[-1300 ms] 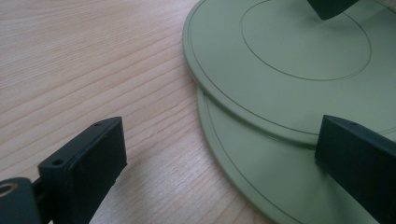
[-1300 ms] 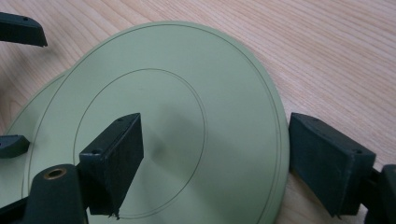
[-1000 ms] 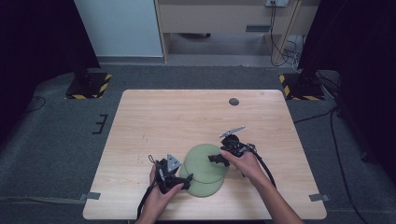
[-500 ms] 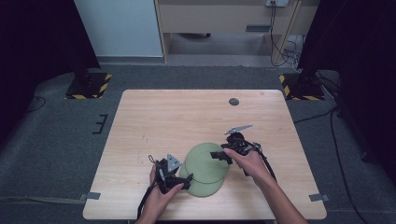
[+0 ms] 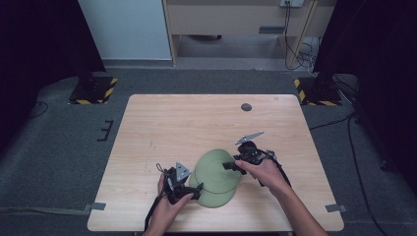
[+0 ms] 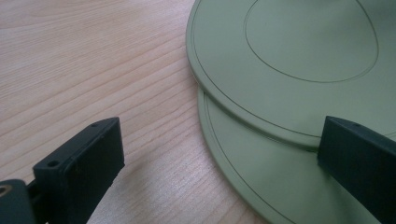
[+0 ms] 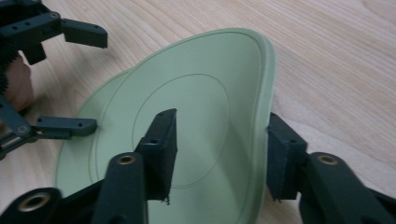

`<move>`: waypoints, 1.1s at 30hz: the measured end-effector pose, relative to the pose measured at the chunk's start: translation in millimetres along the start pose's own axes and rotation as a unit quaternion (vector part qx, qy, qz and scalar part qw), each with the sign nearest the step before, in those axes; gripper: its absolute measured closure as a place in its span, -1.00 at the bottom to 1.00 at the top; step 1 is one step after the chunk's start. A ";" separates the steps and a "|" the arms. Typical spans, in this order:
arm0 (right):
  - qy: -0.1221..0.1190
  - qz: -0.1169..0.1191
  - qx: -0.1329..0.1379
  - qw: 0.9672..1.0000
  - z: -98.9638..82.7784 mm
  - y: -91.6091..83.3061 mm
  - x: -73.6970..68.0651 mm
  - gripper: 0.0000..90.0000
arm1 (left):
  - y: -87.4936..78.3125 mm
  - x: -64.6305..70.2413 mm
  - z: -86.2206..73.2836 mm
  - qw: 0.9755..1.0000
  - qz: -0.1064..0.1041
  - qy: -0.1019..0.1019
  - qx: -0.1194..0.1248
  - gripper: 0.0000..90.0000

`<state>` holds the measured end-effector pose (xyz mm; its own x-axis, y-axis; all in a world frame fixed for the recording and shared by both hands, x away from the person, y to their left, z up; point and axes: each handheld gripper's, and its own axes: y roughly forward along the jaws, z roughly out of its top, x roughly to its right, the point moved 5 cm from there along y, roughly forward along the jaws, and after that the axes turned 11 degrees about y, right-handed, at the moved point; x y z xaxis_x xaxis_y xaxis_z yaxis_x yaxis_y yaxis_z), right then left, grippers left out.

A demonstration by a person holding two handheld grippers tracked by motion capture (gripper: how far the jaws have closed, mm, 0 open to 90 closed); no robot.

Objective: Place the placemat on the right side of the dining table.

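Two pale green plates lie overlapped near the front of the table (image 5: 196, 123): an upper plate (image 5: 216, 167) (image 6: 303, 46) (image 7: 187, 102) and a lower plate (image 5: 216, 199) (image 6: 261, 163) (image 7: 74, 158) offset toward the person. My left gripper (image 5: 194, 189) (image 6: 222, 135) (image 7: 100, 81) stands open at their left edge, one jaw over bare wood and the other over the plates. My right gripper (image 5: 231, 166) (image 7: 222, 121) straddles the upper plate's right rim. Its jaws have just been closing. One jaw is over the plate's inside, clear of the rim; the other sits at the outer edge.
A small dark round disc (image 5: 246, 106) lies near the table's far edge. Black stand bases with hazard stripes (image 5: 93, 91) (image 5: 314, 91) sit on the grey floor beyond the far corners. A pale cabinet (image 5: 128, 29) stands at the back.
The right gripper's jaws have narrowed around the upper plate's rim, and the hand has shifted slightly toward the plates. The left gripper has stayed where it was.
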<state>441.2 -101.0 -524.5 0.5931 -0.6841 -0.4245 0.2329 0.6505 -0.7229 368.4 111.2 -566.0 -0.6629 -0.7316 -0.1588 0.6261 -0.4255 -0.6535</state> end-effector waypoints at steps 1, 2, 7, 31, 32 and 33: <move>0.000 0.000 0.001 1.000 1.0 -0.5 0.2 0.24 | 0.0 -0.1 0.1 1.000 0.000 0.001 0.000 -1.00; -0.003 -0.006 0.006 1.000 4.4 -2.7 0.2 0.41 | 0.0 -0.2 0.2 1.000 -0.001 0.001 -0.001 -1.00; -0.002 -0.004 0.011 1.000 8.2 -7.4 0.2 0.63 | 0.3 -0.5 -0.1 1.000 -0.003 -0.002 0.000 -1.00; -0.005 0.010 0.004 1.000 12.5 -32.6 2.4 0.90 | -0.1 -1.0 -1.0 1.000 -0.003 -0.008 -0.003 -0.99; -0.005 0.011 0.008 1.000 14.4 -36.2 1.7 0.90 | 0.0 -1.1 -1.0 1.000 -0.005 -0.010 -0.003 -0.99; -0.005 0.017 0.016 1.000 17.1 -41.1 -0.4 0.91 | -0.1 -1.3 -1.1 1.000 -0.006 -0.011 -0.003 -0.99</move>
<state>444.6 -121.8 -485.3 0.6088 -0.6577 -0.4436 0.2361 0.6840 -0.6902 368.8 112.8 -566.6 -0.6616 -0.7376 -0.1353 0.6155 -0.4310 -0.6599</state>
